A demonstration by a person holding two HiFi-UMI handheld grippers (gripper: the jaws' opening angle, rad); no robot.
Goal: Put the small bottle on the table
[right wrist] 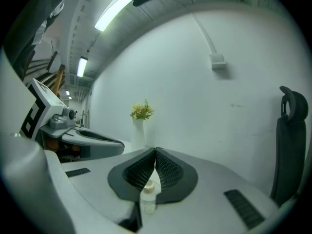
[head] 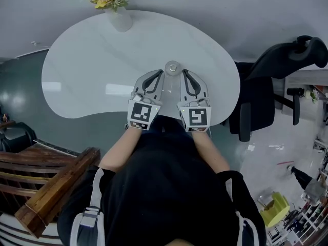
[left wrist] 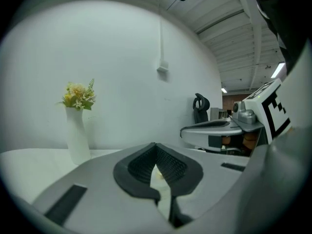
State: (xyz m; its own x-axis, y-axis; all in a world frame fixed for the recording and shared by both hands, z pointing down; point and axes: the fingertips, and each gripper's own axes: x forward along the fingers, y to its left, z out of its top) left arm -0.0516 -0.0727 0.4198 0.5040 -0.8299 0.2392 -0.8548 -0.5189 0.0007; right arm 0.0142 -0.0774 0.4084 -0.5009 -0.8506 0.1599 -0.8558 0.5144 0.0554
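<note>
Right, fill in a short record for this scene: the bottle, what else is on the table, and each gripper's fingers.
small bottle: upright on the white table, between the grippers' tips
vase: holds yellow flowers, at the table's far edge
left gripper: fingers closed, nothing held
right gripper: fingers closed, nothing held

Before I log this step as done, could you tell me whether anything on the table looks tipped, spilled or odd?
Nothing stands out. The small bottle stands upright on the white table with no spill around it, and the flower vase is upright at the far edge.
</note>
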